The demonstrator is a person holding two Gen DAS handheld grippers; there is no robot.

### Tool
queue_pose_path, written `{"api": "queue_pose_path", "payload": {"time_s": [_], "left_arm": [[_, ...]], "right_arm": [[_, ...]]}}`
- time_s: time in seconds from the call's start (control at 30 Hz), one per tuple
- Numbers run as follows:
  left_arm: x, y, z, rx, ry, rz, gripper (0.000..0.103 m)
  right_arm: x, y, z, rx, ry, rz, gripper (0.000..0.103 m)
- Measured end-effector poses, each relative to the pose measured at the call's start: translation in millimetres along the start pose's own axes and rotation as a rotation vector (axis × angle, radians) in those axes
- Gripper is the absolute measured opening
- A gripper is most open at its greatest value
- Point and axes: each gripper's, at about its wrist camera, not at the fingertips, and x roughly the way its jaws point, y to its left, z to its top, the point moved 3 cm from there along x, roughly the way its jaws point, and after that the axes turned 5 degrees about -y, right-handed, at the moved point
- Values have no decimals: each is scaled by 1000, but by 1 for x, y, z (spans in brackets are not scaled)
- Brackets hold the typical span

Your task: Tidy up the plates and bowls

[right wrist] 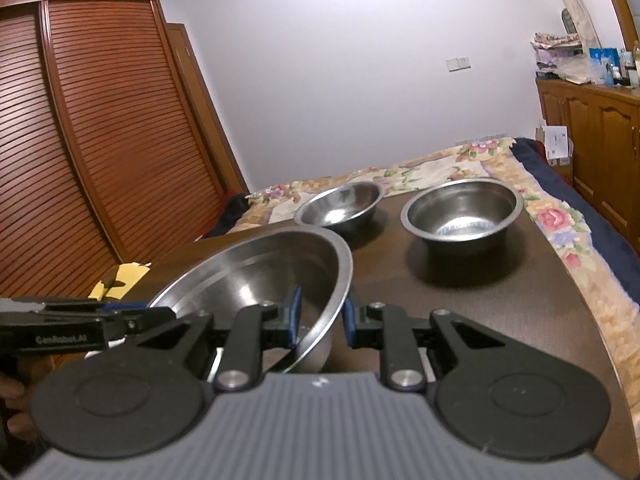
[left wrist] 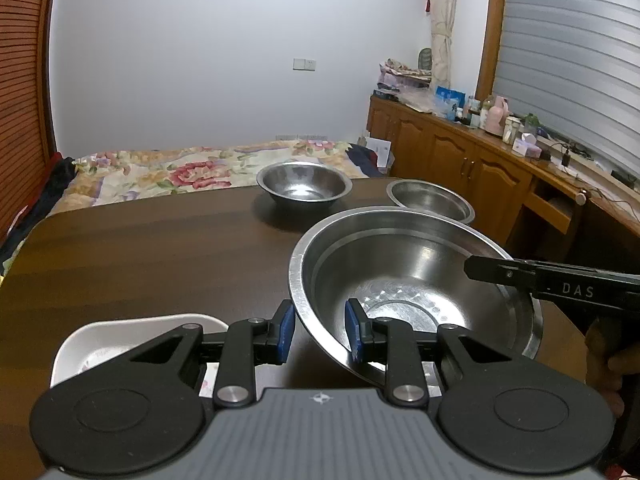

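Steel bowl straddled at both rims

Fingers of the left gripper (left wrist: 320, 330) stand spread on either side of the near rim of the large steel bowl (left wrist: 416, 280), one blue pad outside the wall and one inside; a clear gap shows between the outer pad and the metal, so no pinch is made. The right gripper (right wrist: 320, 316) stands the same way at the opposite rim of that bowl, its fingers apart with the rim passing between them and space visible on both sides. The large steel bowl looks tilted in both views, near the front of the dark wooden table (left wrist: 140, 248); whether its base touches the table cannot be told.

Just beside the large steel bowl, on the left gripper's side and partly hidden beneath that gripper, lies a white dish (left wrist: 132, 336). Beyond the large steel bowl, toward the table's far edge, two smaller steel bowls sit upright and apart from each other: a shallow bowl (right wrist: 340, 204) and a deeper bowl (right wrist: 464, 212), the deeper one nearer the table's right edge. Past the table lies a bed with a floral cover (left wrist: 180, 172). Farther off, a louvred wardrobe (right wrist: 100, 120) stands behind the left side and wooden cabinets (left wrist: 460, 152) run along the right.
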Motion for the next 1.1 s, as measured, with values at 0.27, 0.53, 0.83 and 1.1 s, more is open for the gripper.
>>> {"api": "queue_pose_path", "payload": {"time_s": [0.27, 0.53, 0.83, 1.1], "left_arm": [[0, -2, -8, 8, 17, -2, 29], [-3, -2, -12, 9, 22, 3, 29], [-1, -3, -12, 8, 35, 2, 29], [8, -5, -14, 8, 56, 0, 29]], "right_arm": [[-3, -4, -10, 26, 18, -1, 24], [-4, -2, -16, 37, 28, 2, 24], [-4, -4, -22, 48, 44, 2, 24], [-5, -8, -31, 54, 59, -4, 24]]}}
